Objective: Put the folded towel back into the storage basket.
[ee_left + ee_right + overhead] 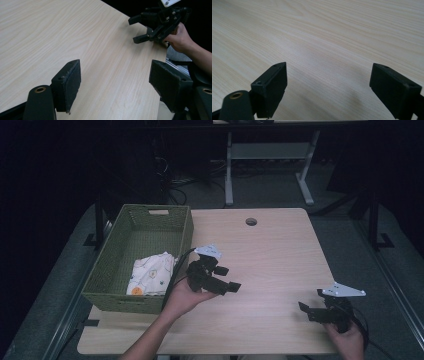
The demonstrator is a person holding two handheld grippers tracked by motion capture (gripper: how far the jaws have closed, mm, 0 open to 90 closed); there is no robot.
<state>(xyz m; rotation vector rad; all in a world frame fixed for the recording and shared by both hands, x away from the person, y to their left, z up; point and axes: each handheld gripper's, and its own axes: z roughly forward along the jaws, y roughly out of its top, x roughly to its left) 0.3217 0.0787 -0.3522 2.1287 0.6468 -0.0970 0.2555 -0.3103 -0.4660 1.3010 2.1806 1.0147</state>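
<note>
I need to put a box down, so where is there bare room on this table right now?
The light wooden tabletop is bare from the green woven basket across to its right edge, including the far end around the round cable hole. It is crowded only near the front: the open left tongs beside the basket, and the open right tongs at the front right corner.

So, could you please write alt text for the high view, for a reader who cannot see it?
A person holds two open claws over a wooden table: the left claw near its middle, the right claw near its front right corner. A green basket at the table's left holds a patterned cloth.
</note>
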